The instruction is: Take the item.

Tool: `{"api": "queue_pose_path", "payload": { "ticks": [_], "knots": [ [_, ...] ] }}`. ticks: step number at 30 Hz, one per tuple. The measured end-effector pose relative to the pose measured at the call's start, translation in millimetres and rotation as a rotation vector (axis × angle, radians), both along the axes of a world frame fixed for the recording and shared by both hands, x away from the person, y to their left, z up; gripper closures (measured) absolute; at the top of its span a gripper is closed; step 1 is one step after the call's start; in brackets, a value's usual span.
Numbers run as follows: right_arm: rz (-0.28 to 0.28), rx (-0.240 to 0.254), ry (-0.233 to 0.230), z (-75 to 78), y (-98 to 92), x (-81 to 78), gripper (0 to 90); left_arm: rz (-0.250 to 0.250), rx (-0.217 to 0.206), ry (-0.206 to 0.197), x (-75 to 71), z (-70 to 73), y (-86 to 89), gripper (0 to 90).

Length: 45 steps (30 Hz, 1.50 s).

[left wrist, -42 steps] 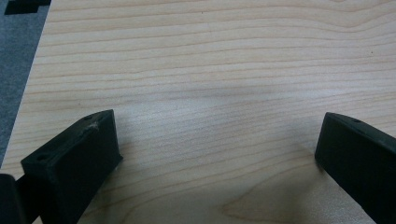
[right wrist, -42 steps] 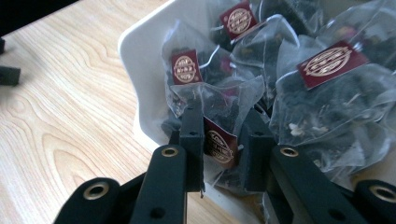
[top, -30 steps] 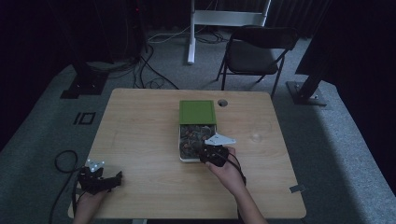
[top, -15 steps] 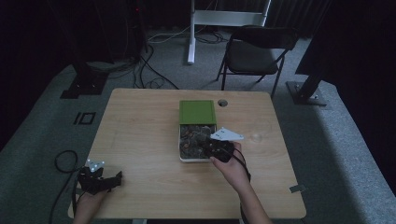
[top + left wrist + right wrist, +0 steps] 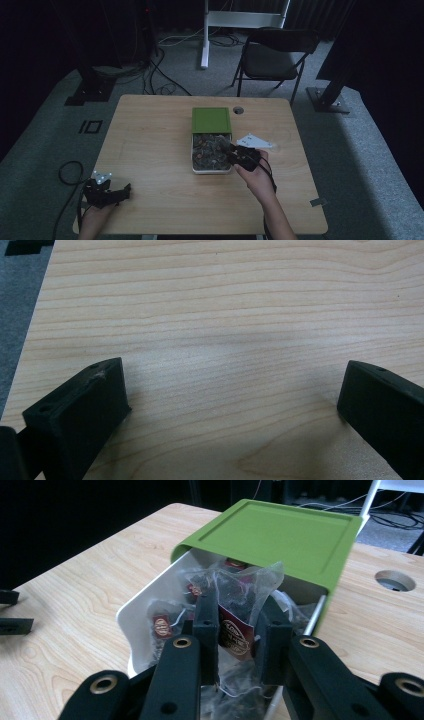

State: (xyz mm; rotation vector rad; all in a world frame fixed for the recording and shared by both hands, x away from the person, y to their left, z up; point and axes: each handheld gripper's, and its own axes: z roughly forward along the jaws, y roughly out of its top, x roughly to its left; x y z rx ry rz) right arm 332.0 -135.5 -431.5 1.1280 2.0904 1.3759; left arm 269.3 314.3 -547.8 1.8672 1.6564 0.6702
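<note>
The right gripper [image 5: 239,640] has its jaws clamped on a clear tea sachet [image 5: 240,607], apparently to lift it from the white box [image 5: 131,617]. The green lid [image 5: 280,535], slid toward 12 o'clock, overhangs the sachets. The left gripper [image 5: 111,192], jaws wide apart, idles at the table's [image 5: 150,150] 7 o'clock corner.

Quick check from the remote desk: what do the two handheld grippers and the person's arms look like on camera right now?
Both are black handheld units. The left gripper carries a grey three-cornered plate on top and trails a black cable off the table edge. Its jaws are blocky black wedges with small holes. The right gripper also has a grey plate, a black cable along the forearm, and brass-ringed holes in its black linkage arms. No sleeves show on the forearms.
</note>
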Motion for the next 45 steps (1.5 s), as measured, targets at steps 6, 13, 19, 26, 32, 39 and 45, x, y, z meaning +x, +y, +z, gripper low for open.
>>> {"api": "queue_pose_path", "payload": {
  "ticks": [6, 13, 19, 26, 32, 39, 45],
  "knots": [
    [-0.026, 0.003, -0.007, 2.5, -12.2, 0.3, 75.7, 0.000, 0.000, 0.000, 0.0, 0.0, 0.0, 0.2],
    [-0.063, 0.004, -0.016, 6.3, -29.4, 1.1, 75.7, 0.000, 0.000, 0.000, 0.0, 0.0, 0.0, 0.2],
    [-0.099, 0.009, -0.018, 8.9, -46.7, 1.6, 75.6, 0.000, 0.000, 0.000, 0.0, 0.0, -0.1, 0.2],
    [-0.139, 0.015, -0.016, 8.4, -64.6, 3.7, 75.6, 0.001, -0.001, 0.000, 0.0, 0.0, -0.1, 0.2],
    [-0.170, 0.020, -0.018, 7.9, -74.1, 5.7, 75.6, 0.000, 0.000, 0.000, 0.0, 0.0, 0.0, 0.2],
    [-0.212, 0.011, -0.019, 8.3, -91.2, 9.4, 75.5, 0.000, 0.000, 0.000, 0.0, 0.0, 0.0, 0.2],
    [-0.237, 0.011, -0.019, 10.3, -102.4, 13.3, 75.6, 0.000, 0.000, 0.001, 0.0, 0.1, 0.0, 0.2]
  ]
}}
